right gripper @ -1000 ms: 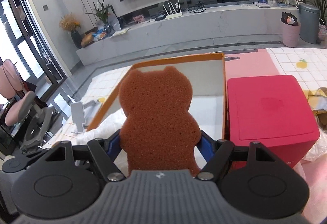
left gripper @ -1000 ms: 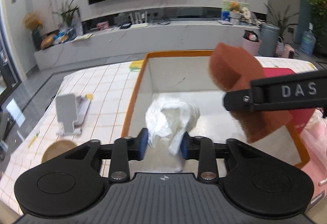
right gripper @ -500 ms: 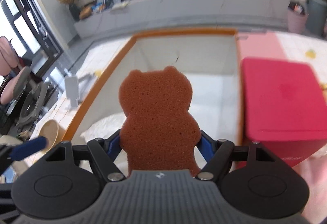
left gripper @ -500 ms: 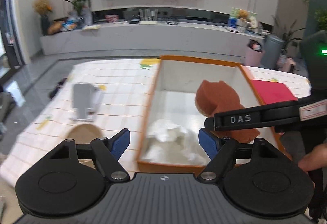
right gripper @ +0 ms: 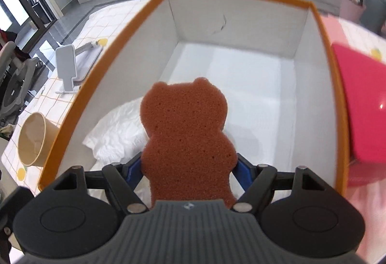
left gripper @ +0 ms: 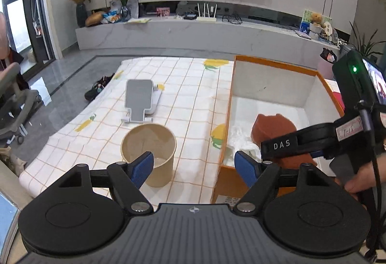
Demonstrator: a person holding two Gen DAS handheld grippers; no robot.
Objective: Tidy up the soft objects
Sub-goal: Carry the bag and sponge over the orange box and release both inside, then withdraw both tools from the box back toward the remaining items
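My right gripper is shut on a brown bear-shaped sponge and holds it inside the orange-rimmed white box, near its front. The sponge and the right gripper also show in the left wrist view, low in the box. A crumpled white cloth lies on the box floor at the front left; it shows in the left wrist view too. My left gripper is open and empty, above the table just left of the box's front corner.
A brown paper cup stands on the checked tablecloth left of the box, close under my left finger. A grey phone stand sits beyond it. A red box stands right of the orange box.
My left gripper let go of the white cloth in the box, opened, and drew back to the left. My right gripper lowered the sponge into the box.
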